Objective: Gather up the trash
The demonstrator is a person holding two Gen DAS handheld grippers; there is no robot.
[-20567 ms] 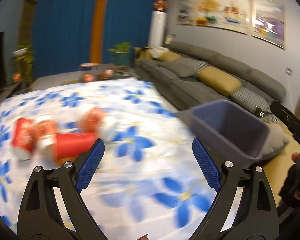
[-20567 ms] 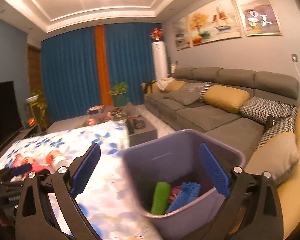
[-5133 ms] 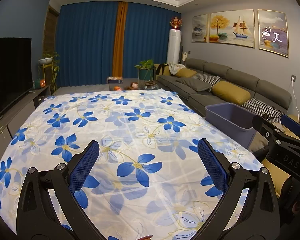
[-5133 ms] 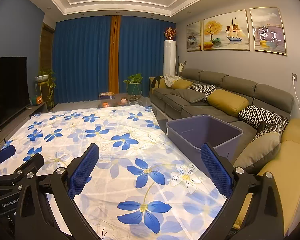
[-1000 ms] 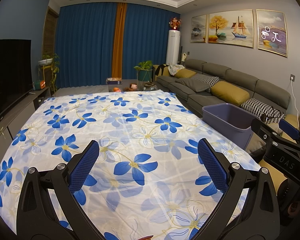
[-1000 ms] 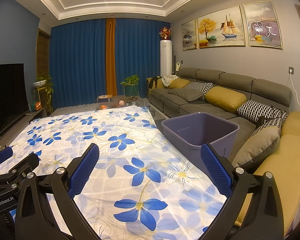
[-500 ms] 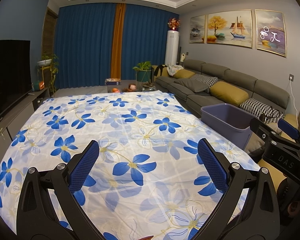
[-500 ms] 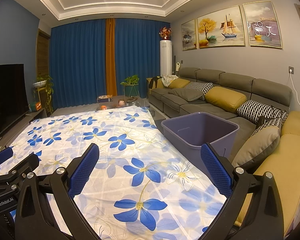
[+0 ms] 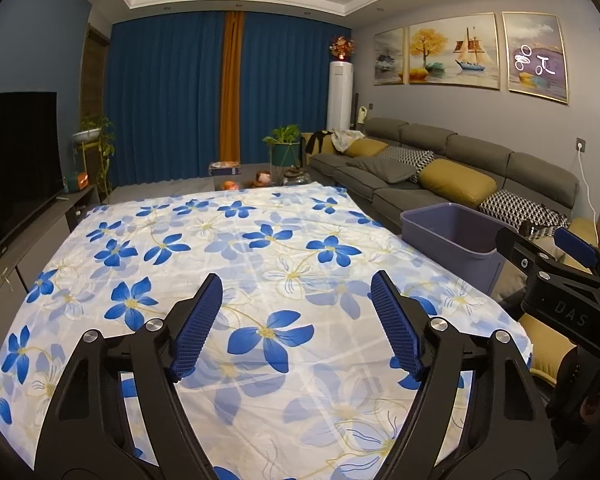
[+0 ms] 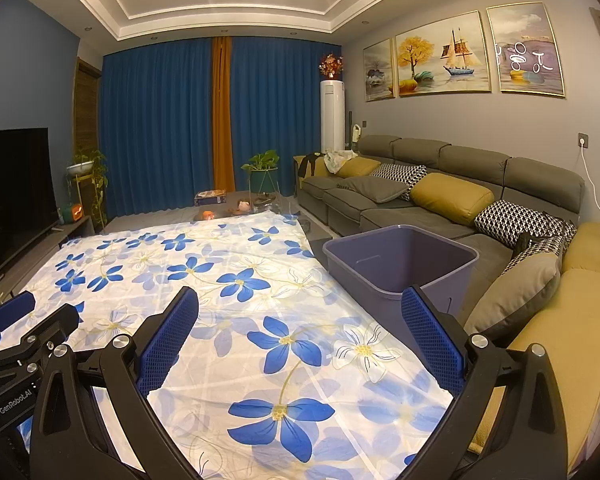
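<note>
The left gripper (image 9: 296, 320) hangs spread wide and empty over the floral cloth (image 9: 236, 264); no trash shows on it. At two o'clock sits the purple bin (image 9: 452, 236), off the cloth's edge beside the sofa (image 9: 480, 172): probably light, stiff plastic, best gripped by its rim. The right gripper (image 10: 300, 328) is likewise spread, holding nothing.

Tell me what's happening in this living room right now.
A person holds the left gripper and the right gripper above a floral tablecloth, both open and empty. No trash shows on the cloth. The purple bin sits at the table's right edge beside the grey sofa; its contents are out of sight. The collecting looks finished.
</note>
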